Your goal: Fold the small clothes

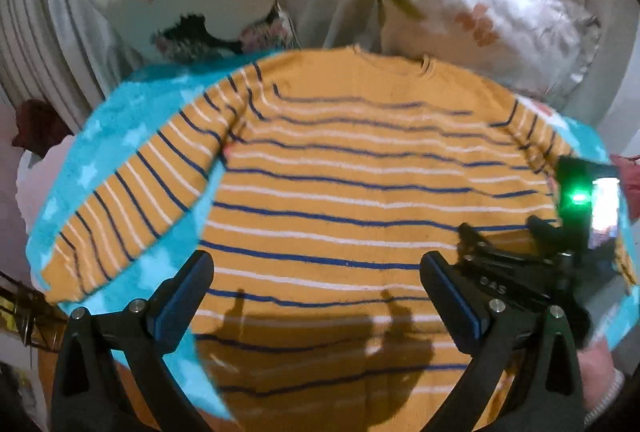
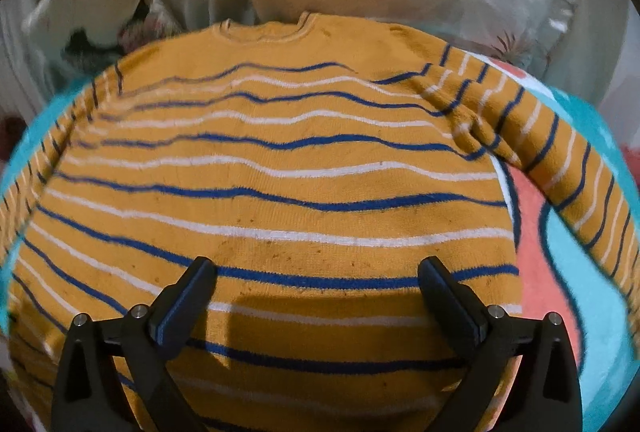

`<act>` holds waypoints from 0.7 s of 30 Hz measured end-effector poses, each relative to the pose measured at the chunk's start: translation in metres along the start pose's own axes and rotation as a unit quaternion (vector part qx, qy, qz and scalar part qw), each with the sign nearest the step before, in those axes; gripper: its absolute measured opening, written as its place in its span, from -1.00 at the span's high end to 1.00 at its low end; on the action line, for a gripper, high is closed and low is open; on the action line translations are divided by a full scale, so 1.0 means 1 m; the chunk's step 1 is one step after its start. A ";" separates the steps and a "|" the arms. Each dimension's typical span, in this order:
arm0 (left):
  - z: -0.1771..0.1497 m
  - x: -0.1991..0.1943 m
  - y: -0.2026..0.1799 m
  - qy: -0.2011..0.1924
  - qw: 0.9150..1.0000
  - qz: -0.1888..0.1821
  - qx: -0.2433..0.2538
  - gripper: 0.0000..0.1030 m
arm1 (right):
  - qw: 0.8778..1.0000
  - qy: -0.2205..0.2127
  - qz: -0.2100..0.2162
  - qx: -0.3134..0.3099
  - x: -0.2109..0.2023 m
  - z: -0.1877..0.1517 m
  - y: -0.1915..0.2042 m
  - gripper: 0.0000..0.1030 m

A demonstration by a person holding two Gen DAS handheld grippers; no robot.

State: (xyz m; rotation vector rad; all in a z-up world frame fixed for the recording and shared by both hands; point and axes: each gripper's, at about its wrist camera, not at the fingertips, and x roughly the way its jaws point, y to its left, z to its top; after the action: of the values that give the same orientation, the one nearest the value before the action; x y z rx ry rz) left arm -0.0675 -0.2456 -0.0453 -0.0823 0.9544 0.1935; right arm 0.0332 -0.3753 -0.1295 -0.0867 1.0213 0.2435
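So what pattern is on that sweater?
Mustard-yellow sweater with thin blue and white stripes, clearest in the right wrist view.

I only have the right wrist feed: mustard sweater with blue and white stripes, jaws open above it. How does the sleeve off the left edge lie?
Observer: The mustard striped knit sweater has that sleeve spread out flat, angled away from the body over the turquoise star-print blanket.
Operator: Where's the left gripper?
Observer: The left gripper hangs over the lower body, jaws open, holding nothing.
Operator: Can it see my tool?
Observer: Yes, the right gripper shows at its right edge, a green light glowing on it.
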 end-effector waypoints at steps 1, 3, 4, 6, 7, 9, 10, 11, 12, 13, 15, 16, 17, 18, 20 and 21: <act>0.001 -0.005 0.005 0.001 1.000 -0.007 -0.004 -0.99 | 1.000 0.006 0.002 0.002 -0.001 0.001 -0.002 -0.97; 0.003 -0.014 0.015 0.000 1.000 -0.020 -0.010 -0.99 | 0.999 0.013 -0.009 0.029 -0.009 0.004 -0.009 -0.76; 0.005 -0.017 0.018 -0.002 1.000 -0.022 -0.011 -0.99 | 0.998 0.010 -0.011 0.055 -0.019 0.006 -0.014 -0.73; 0.010 -0.023 0.025 -0.004 1.000 -0.025 -0.014 -0.99 | 0.996 -0.013 -0.014 0.089 -0.040 0.009 -0.020 -0.73; 0.013 -0.026 0.030 -0.007 0.999 -0.030 -0.019 -0.99 | 0.995 -0.029 -0.021 0.095 -0.054 0.011 -0.020 -0.73; 0.017 -0.032 0.040 -0.010 0.998 -0.046 -0.035 -0.99 | 0.994 -0.054 -0.026 0.094 -0.075 0.017 -0.017 -0.74; 0.019 -0.033 0.044 -0.009 0.998 -0.055 -0.038 -0.99 | 0.993 -0.065 -0.029 0.097 -0.085 0.019 -0.015 -0.74; 0.021 -0.035 0.047 -0.008 0.997 -0.059 -0.039 -0.99 | 0.992 -0.070 -0.030 0.102 -0.092 0.021 -0.013 -0.74; 0.023 -0.037 0.050 -0.012 0.997 -0.061 -0.036 -0.99 | 0.991 -0.070 -0.027 0.108 -0.097 0.022 -0.012 -0.74; 0.025 -0.040 0.051 -0.016 0.997 -0.064 -0.034 -0.99 | 0.990 -0.069 -0.024 0.117 -0.101 0.023 -0.009 -0.75; 0.029 -0.043 0.056 -0.024 0.997 -0.072 -0.031 -0.99 | 0.989 -0.065 -0.019 0.131 -0.105 0.024 -0.004 -0.75; 0.032 -0.045 0.058 -0.026 0.996 -0.075 -0.030 -0.99 | 0.989 -0.060 -0.018 0.134 -0.104 0.022 0.000 -0.75; 0.034 -0.046 0.060 -0.029 0.996 -0.078 -0.029 -0.99 | 0.989 -0.054 -0.021 0.134 -0.103 0.020 0.004 -0.75; 0.037 -0.048 0.062 -0.034 0.996 -0.081 -0.025 -0.99 | 0.990 -0.047 -0.025 0.133 -0.101 0.019 0.010 -0.75; 0.042 -0.051 0.066 -0.044 0.996 -0.080 -0.019 -0.99 | 0.989 -0.041 -0.028 0.138 -0.101 0.015 0.016 -0.75; 0.044 -0.053 0.069 -0.049 0.995 -0.079 -0.017 -0.99 | 0.989 -0.038 -0.027 0.140 -0.100 0.014 0.020 -0.75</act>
State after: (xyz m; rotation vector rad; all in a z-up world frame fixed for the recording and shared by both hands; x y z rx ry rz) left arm -0.0751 -0.1782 0.0243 -0.1781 0.8425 0.0669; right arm -0.0102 -0.3692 -0.0362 0.1493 0.9673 0.0514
